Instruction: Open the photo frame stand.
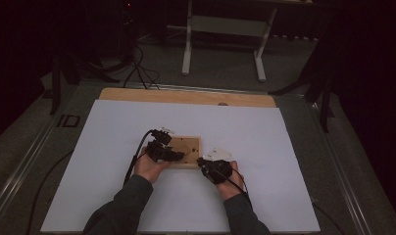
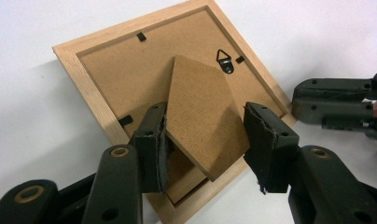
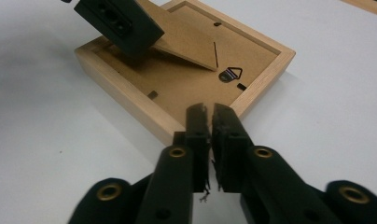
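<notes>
A light wooden picture frame [image 1: 190,146] lies face down on the white sheet, its brown backboard [image 2: 126,79] up. The hinged cardboard stand [image 2: 200,112] is tilted up off the backboard. My left gripper [image 2: 207,140] has one jaw against each side edge of the stand and holds it raised. In the right gripper view one left fingertip [image 3: 116,23] covers the stand [image 3: 186,46]. My right gripper [image 3: 208,112] is shut with nothing in it, tips at the frame's [image 3: 130,100] near edge. A metal hanger [image 3: 229,74] sits near a corner.
The white sheet [image 1: 264,142] covers a wooden table whose bare strip [image 1: 186,96] shows at the back. Cables trail from both grippers towards the person. A white table stand [image 1: 225,29] is on the floor beyond. Small black clips [image 2: 141,36] sit around the backboard.
</notes>
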Action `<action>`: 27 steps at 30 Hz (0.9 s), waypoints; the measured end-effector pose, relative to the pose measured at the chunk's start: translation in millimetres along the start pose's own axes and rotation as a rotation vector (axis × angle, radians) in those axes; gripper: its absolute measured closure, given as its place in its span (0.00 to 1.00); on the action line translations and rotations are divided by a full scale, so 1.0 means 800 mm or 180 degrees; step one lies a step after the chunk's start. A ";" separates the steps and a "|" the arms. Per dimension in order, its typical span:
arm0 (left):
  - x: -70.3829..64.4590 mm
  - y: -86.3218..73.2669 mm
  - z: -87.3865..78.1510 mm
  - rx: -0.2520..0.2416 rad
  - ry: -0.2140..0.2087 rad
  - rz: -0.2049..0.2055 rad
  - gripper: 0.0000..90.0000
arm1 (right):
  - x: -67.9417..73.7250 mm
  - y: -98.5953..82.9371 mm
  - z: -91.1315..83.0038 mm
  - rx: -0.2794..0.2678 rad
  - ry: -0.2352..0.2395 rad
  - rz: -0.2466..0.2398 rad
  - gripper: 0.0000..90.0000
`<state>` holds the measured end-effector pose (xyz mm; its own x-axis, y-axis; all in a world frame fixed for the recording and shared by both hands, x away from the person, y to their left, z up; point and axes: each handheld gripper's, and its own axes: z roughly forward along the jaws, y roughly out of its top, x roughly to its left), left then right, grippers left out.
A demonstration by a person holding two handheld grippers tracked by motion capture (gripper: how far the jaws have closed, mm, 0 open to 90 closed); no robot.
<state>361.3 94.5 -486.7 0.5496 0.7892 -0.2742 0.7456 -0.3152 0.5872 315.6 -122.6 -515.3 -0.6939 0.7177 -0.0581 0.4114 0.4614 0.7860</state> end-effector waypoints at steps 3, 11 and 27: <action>-0.001 0.000 0.000 -0.0030 0.0019 0.0021 0.59 | 0.000 0.000 0.000 0.0002 0.0013 0.0009 0.89; 0.003 0.003 0.001 -0.0120 0.0099 0.0016 0.59 | -0.005 0.005 -0.005 -0.0055 0.0025 0.0076 0.87; -0.011 0.002 -0.003 -0.0186 0.0363 0.0331 0.59 | -0.022 0.013 -0.017 -0.0168 -0.0029 0.0181 0.86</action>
<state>356.6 88.6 -481.4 0.5737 0.8098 -0.1232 0.6619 -0.3697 0.6521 323.7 -137.5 -497.7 -0.6648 0.7468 -0.0179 0.4181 0.3918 0.8196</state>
